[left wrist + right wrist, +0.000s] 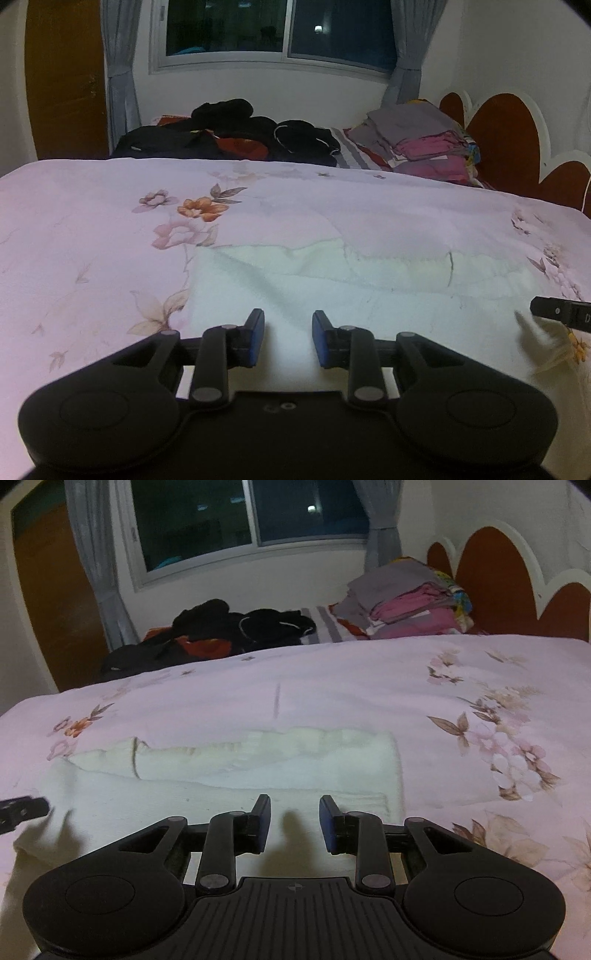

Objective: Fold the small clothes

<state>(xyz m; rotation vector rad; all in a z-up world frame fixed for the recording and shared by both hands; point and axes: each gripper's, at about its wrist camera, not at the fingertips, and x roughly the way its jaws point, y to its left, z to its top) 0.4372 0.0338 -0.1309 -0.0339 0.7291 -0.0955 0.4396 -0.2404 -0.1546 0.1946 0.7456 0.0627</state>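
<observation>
While a white garment (229,775), partly folded, is spread on the floral bedspread (92,240), the left gripper (288,338) and right gripper (294,821) are held unclenched and empty above its near edge; grasping that edge is judged next.

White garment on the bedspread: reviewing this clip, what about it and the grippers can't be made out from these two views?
- White garment: its near edge is hidden under the left gripper body in the left wrist view, and under the right gripper in the right wrist view.
- Garment type: unclear; both views are soft and dim.
- Each view cuts the other gripper at its edge, jaws unseen.
- Dark clothes pile: items blend together.
</observation>
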